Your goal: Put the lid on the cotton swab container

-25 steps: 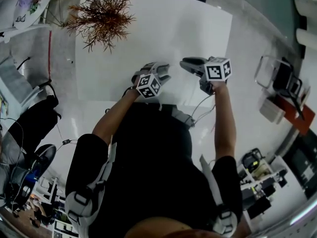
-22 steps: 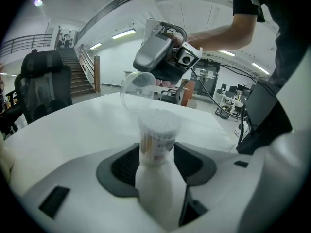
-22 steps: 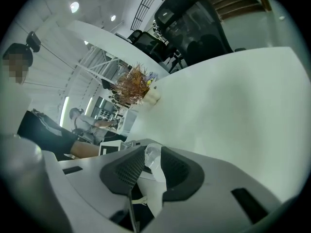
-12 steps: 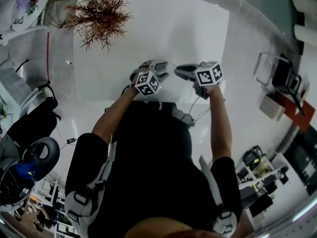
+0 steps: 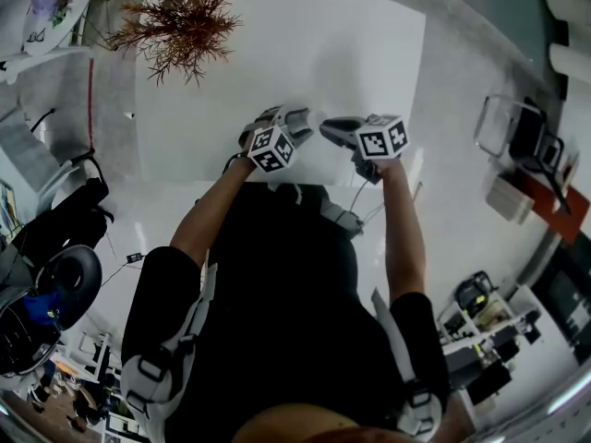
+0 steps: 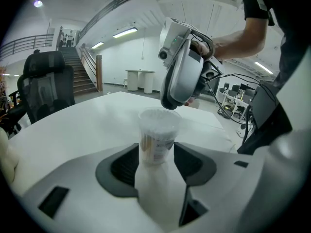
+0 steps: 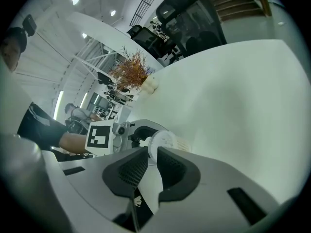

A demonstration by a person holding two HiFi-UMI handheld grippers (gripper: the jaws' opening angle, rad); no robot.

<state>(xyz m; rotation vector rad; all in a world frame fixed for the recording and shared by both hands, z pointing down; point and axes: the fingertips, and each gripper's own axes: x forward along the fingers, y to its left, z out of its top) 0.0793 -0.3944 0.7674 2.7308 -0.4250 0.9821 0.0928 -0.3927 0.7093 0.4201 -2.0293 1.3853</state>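
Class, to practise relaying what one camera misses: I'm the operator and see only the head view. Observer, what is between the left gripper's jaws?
Observer: A clear cotton swab container, upright; the left gripper grips it with both pads.
Operator: Is its top covered?
Observer: A whitish lid seems to sit on it, though I can't be sure.
Operator: And the right gripper?
Observer: The right gripper is closing its jaws just over that top; nothing shows between them, and the lid's round face lies just beyond their tips.
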